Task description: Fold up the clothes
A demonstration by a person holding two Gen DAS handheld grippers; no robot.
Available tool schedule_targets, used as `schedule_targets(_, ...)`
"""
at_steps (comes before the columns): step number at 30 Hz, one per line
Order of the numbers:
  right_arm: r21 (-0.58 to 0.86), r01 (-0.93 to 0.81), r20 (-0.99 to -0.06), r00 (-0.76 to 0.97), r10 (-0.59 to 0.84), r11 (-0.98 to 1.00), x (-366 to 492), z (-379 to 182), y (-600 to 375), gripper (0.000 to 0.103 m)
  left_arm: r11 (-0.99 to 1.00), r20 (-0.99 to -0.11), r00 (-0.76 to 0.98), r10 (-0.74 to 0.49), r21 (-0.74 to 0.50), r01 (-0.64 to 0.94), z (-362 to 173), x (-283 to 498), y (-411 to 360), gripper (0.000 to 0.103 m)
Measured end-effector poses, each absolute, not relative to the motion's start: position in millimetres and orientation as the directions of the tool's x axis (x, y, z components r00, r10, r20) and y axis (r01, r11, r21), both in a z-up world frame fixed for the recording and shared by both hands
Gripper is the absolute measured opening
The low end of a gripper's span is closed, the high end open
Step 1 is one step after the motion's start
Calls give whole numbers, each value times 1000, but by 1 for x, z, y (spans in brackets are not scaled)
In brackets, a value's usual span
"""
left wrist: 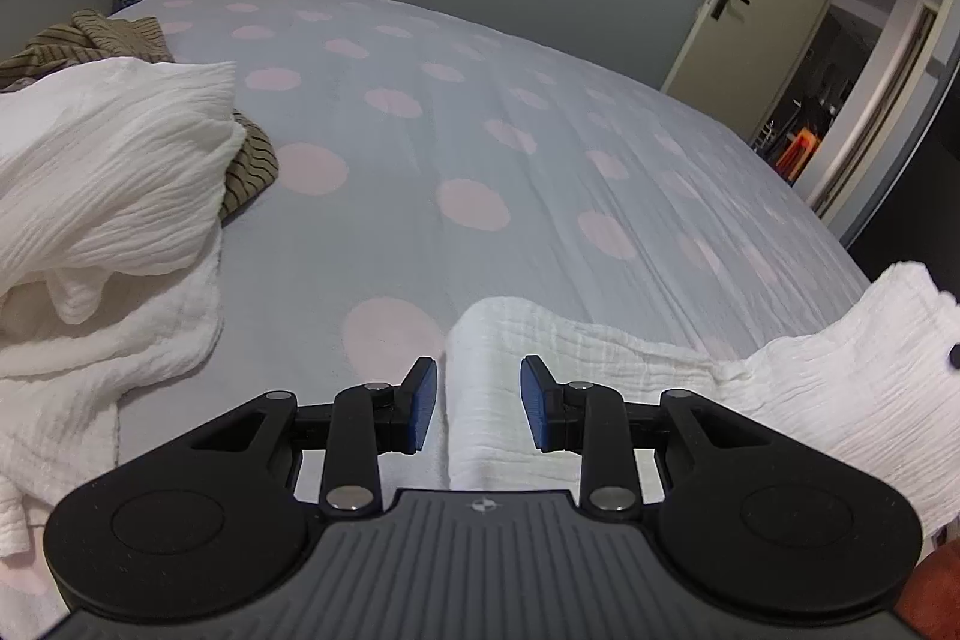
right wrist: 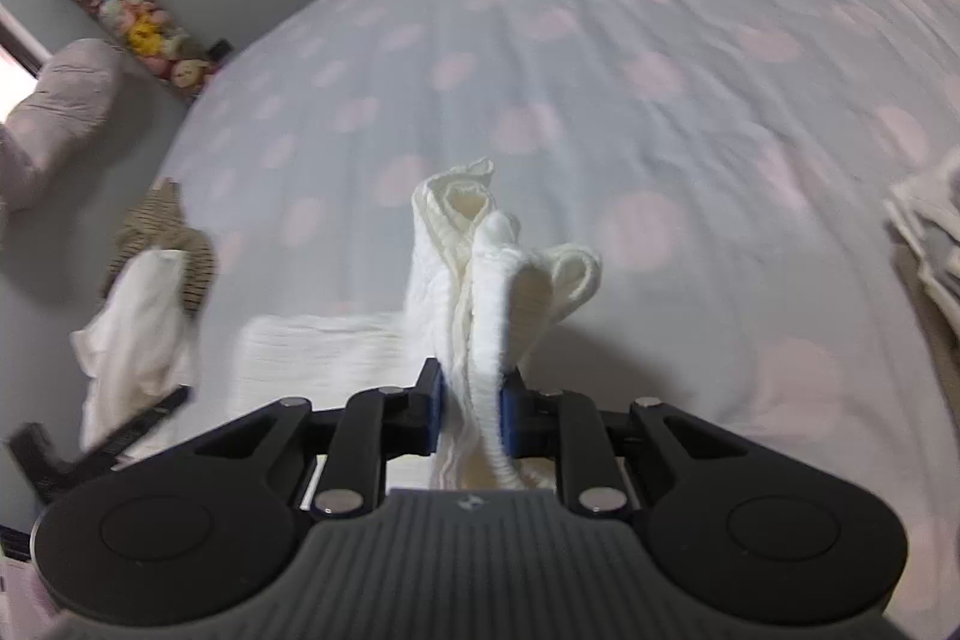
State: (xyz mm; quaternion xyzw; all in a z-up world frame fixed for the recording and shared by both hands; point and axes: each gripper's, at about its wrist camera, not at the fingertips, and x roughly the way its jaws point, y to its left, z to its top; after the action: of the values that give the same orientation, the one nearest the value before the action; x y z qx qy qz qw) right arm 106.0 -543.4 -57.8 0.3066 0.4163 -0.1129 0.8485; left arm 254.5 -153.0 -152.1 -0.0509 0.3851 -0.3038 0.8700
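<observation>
Closest in, the right tongs are pinching a bunched fold of the white crinkled cotton garment, blue pads pressed into the fabric from both sides. The cloth stands up out of the grip toward 12 o'clock, looks like so that edge can be carried over for a fold.

The left tongs are partly spread and pinching nothing; the folded strip of that same white garment lies between the pads, running toward 12 o'clock, closer to the right pad. Best guess is they're there to pin that end while the other side gets lifted.

The rest of the fabric rises toward 3 o'clock. It all sits on the grey bed sheet with pink dots. Further out at 10 o'clock there's a heap of white crinkled cloth over a brown striped garment, probably waiting their turn.
</observation>
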Motion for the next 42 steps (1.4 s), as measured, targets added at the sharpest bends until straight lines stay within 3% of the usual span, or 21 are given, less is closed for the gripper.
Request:
schedule_targets(10, 466, 373, -747, 652, 131, 802, 165, -36, -462, 20, 783, -611, 502, -612, -378, 494, -150, 256, -142, 34)
schedule_targets(27, 371, 341, -867, 461, 190, 864, 255, -175, -335, 21, 764, -621, 452, -641, -454, 459, -164, 264, -135, 34)
schedule_targets(36, 416, 253, -815, 529, 235, 873, 239, -157, -340, 49, 751, -609, 443, -658, -483, 450, -164, 263, -134, 34)
schedule_targets(42, 392, 211, -764, 617, 189, 895, 202, -130, -354, 50, 723, -592, 424, -685, -484, 493, -156, 254, -142, 34)
